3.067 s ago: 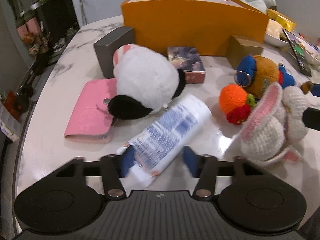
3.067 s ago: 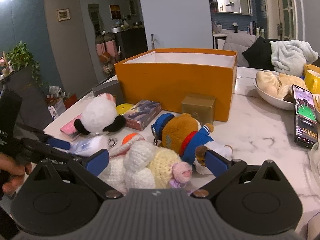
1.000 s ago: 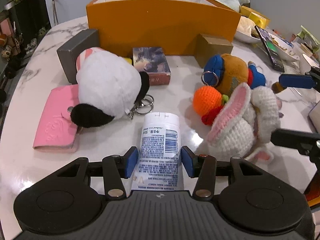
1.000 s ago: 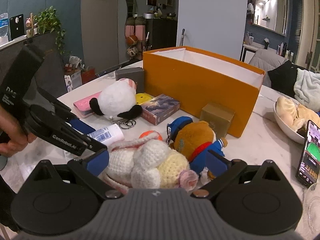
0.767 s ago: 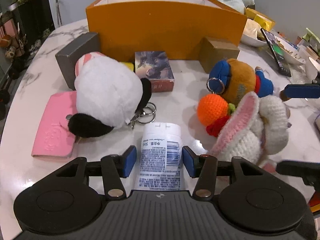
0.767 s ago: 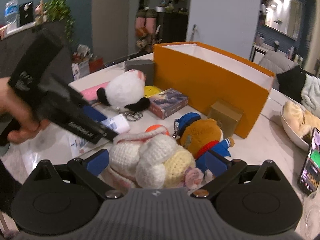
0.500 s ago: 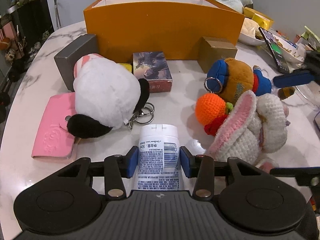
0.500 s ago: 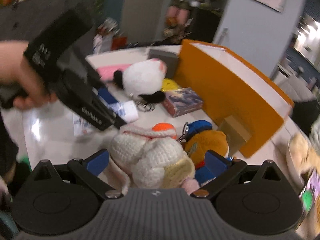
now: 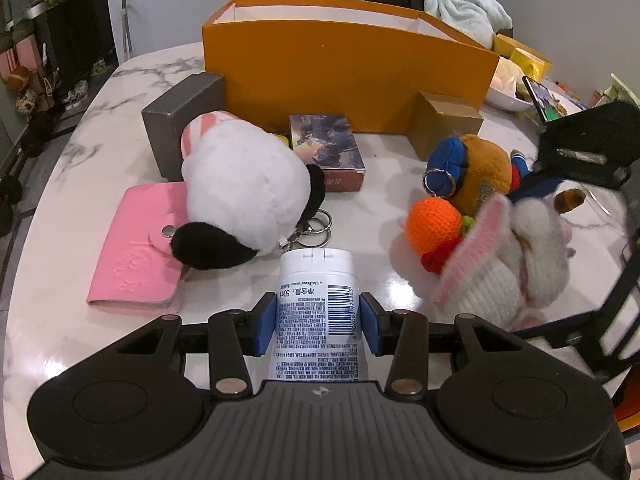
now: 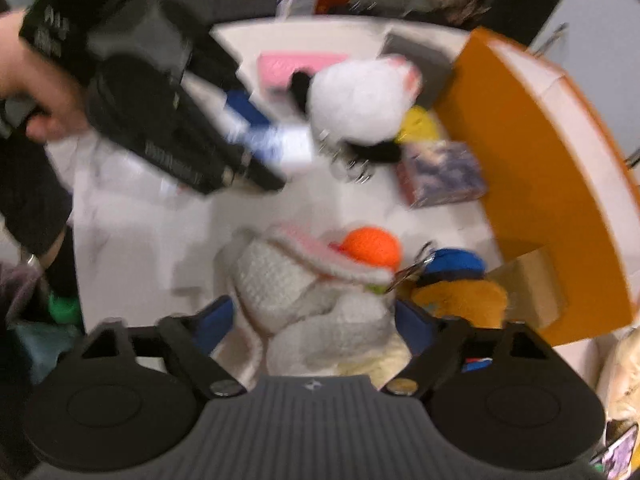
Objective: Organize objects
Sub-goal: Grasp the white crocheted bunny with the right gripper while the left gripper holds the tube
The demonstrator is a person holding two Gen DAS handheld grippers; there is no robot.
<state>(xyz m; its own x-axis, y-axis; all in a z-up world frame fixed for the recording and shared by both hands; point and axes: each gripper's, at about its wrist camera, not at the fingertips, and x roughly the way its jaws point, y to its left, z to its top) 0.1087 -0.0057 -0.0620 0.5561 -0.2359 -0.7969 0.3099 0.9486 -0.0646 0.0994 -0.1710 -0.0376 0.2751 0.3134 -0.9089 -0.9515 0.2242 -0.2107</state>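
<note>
- Left tool: blue pads closed onto the sides of the tube, lower centre of the left view; tube lies flat on the table, cap end pointing up-frame toward the key rings.
- Tube looks like light, soft plastic with a glossy skin; it would likely dent and slip if squeezed hard. Best hold is mid-body across the width, where the pads sit now.
- Right tool: jaws wide apart, straddling the crochet bunny at lower centre of the blurred right view. Contact cannot be confirmed.
- Bunny is soft yarn and likely light and squashy; take it around the fat body, not the floppy pink ear.
- Orange ball touches the bunny; brown plush sits just behind it.
- Panda plush, centre left, overlaps the pink wallet.
- Orange box, upper centre, is open-topped and probably the place for the loose things.
- Card box, grey box and gold box sit in front of it.
</note>
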